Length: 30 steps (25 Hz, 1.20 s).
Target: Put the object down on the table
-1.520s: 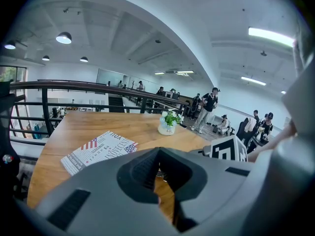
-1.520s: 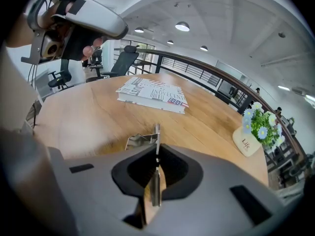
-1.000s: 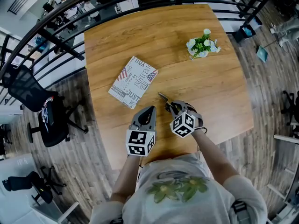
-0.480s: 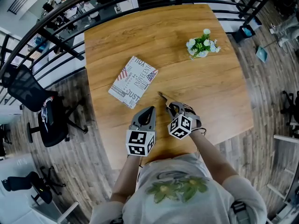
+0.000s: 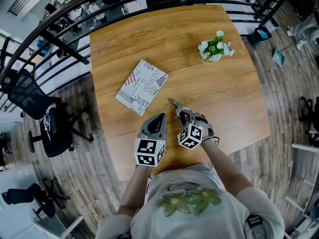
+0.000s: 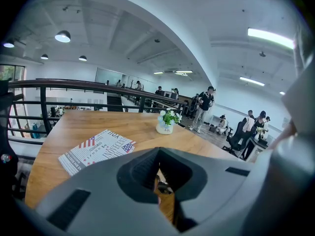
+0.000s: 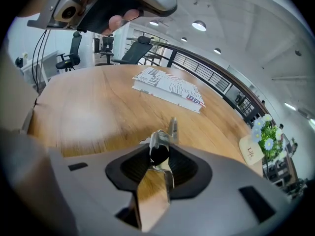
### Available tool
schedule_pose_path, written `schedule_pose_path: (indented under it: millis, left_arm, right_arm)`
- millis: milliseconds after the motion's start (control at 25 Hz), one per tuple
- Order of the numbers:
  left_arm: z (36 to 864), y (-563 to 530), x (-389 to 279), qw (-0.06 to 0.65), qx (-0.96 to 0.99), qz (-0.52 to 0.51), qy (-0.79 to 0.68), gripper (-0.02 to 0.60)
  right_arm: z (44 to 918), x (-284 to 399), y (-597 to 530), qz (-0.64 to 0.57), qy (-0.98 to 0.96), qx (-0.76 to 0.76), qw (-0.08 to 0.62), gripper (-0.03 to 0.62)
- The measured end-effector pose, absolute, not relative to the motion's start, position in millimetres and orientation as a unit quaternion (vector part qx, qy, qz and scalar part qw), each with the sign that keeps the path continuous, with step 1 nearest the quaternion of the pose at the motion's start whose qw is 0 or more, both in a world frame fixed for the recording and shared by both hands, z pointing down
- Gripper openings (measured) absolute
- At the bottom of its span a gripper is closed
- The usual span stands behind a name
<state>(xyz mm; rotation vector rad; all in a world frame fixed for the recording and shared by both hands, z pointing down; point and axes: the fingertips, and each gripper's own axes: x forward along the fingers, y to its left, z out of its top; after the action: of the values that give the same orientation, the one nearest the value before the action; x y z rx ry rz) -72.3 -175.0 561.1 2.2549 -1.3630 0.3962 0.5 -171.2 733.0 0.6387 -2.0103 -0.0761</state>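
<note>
Head view: a slim, shiny metal piece point(image 5: 174, 103) pokes out past the right gripper point(image 5: 181, 113) onto the smooth wood-grain table point(image 5: 224, 93), with bare boards beyond.

Left gripper view: the left gripper point(image 6: 157, 181) is clenched and empty.

Right gripper view: the jaws have just been opening and are now released, with the piece's black knob between them.

Small silvery metal tool point(image 5: 175, 105) with a black rounded part sits low over the wooden desk point(image 5: 149, 39), near its front edge, slim tip pointing toward the middle.
</note>
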Motion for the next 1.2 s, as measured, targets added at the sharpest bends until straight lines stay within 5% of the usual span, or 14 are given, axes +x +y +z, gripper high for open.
schedule_pose_path:
  millis: [600,1200]
  left_arm:
    - [557,-173,-72,0.235,0.825,0.138,-0.496,0.014]
    - [545,-167,-72,0.225,0.831,0.128,-0.492,0.014]
  right_arm:
    - [725,-3,-163,0.000,-0.836,0.254,0.486,0.176]
    - [648,-3,-174,0.057,-0.871,0.305,0.382,0.140]
